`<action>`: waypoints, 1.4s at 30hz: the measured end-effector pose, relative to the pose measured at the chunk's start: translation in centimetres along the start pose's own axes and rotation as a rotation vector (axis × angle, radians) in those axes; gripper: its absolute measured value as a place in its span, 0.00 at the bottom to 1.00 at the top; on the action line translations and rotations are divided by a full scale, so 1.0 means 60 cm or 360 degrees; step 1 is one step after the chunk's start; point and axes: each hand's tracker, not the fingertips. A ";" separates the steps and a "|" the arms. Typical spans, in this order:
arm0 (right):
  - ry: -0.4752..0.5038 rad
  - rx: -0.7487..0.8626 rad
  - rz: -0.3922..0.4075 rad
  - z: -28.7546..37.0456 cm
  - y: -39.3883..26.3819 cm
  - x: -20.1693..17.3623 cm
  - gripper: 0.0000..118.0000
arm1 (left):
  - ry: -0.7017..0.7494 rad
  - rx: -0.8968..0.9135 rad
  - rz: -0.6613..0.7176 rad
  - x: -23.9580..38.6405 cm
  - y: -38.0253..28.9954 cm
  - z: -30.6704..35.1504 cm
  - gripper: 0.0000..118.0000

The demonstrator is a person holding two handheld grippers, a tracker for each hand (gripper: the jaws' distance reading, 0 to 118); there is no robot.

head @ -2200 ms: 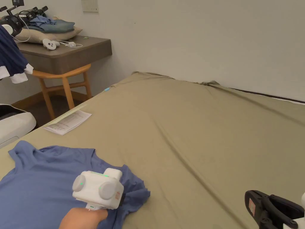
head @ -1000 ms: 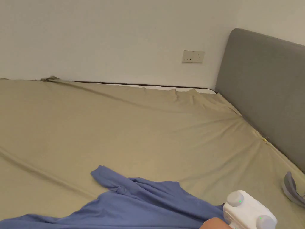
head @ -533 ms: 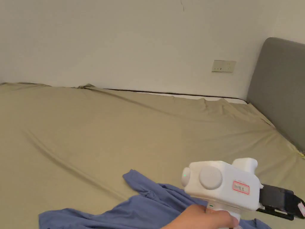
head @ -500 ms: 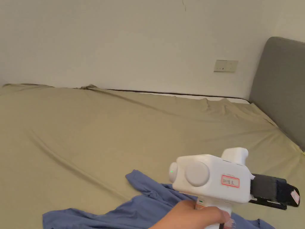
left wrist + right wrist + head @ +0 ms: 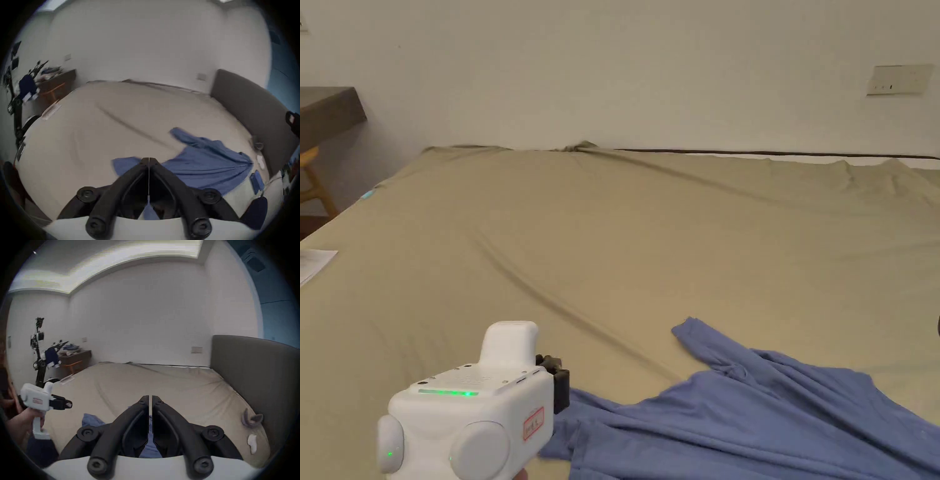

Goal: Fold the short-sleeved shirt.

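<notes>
Head view: one blue shirt (image 5: 750, 419) lies crumpled on the bed (image 5: 612, 250), its long axis running left to right, one sleeve pointing toward the far wall. Left gripper (image 5: 148, 160), jaws closed with nothing seen between the tips, hovers at the shirt's left edge and is the nearer. Right gripper (image 5: 150, 398), jaws nearly closed, sits above the shirt. Count: one shirt, two grippers.

A plain periwinkle-blue cotton short-sleeved shirt (image 5: 775, 419) lies on an unpatterned olive-tan bed sheet (image 5: 650, 250); the white plastic left gripper (image 5: 553, 384) has black jaws and a green light.
</notes>
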 end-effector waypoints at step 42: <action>-0.0651 -0.1395 -0.0635 -0.228 -0.340 0.442 0.84 | -0.0484 -0.0101 0.0257 0.030 0.038 -0.133 0.02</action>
